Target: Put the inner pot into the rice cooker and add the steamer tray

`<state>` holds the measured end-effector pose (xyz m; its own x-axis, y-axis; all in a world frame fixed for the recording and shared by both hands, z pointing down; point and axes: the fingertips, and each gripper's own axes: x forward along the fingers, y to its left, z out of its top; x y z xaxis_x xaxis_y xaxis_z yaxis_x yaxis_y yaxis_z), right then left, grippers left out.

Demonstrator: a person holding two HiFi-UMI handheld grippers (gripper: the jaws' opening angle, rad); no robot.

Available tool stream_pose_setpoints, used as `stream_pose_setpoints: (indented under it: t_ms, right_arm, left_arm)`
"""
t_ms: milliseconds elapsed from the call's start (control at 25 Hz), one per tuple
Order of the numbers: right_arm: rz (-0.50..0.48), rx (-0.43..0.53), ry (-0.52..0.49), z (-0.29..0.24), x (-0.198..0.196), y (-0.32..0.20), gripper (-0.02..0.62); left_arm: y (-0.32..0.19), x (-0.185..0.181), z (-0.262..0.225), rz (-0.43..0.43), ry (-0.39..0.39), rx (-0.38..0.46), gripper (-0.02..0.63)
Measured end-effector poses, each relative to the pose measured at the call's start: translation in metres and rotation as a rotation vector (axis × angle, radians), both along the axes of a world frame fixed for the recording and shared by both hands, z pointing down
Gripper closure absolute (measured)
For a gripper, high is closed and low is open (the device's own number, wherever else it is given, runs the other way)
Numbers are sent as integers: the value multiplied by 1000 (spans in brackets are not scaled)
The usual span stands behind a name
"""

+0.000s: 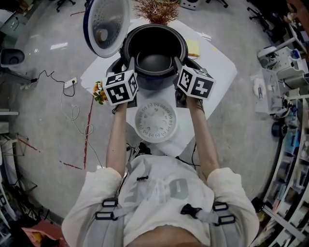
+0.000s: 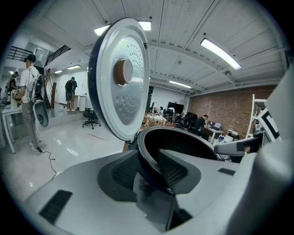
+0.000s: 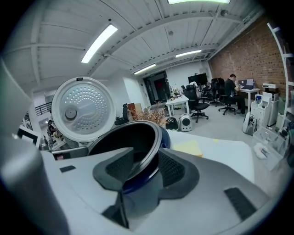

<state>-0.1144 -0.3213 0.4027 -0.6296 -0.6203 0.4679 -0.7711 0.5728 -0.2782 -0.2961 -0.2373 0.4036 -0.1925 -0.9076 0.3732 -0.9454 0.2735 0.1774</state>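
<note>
The rice cooker (image 1: 153, 30) stands on the white table with its lid (image 1: 107, 21) swung up at the back left. The inner pot (image 1: 153, 62), black inside and dark blue outside, stands in the cooker's mouth; how deep it sits I cannot tell. My left gripper (image 1: 131, 65) straddles the pot's left rim (image 2: 148, 160), my right gripper (image 1: 176, 65) the right rim (image 3: 146, 160). Both stand open, with their pads loosely either side of the rim. The white perforated steamer tray (image 1: 155, 120) lies flat on the table, nearer the person, below both grippers.
A yellow pad (image 1: 193, 48) lies on the table (image 1: 217, 72) right of the cooker. A dried plant (image 1: 157, 10) stands behind it and small flowers (image 1: 99, 92) lie at the left edge. Cables (image 1: 72, 111) trail over the floor at left. Shelves (image 1: 289, 144) line the right side.
</note>
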Motion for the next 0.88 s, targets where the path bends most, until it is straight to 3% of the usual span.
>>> stream_pose_setpoints:
  t_ms: [240,520,880]
  right_arm:
    - [18,102,0,-28,11,-4,417]
    - [16,242,-70,-86,31,7,391]
    - [-101,503,-128,-147,49,76,391]
  left_arm:
    - [7,-5,-27,-14,-21,60,471]
    - [24,5,-89,-9,-73,195,470]
    - [91,40,-156,-9,-124,398,471]
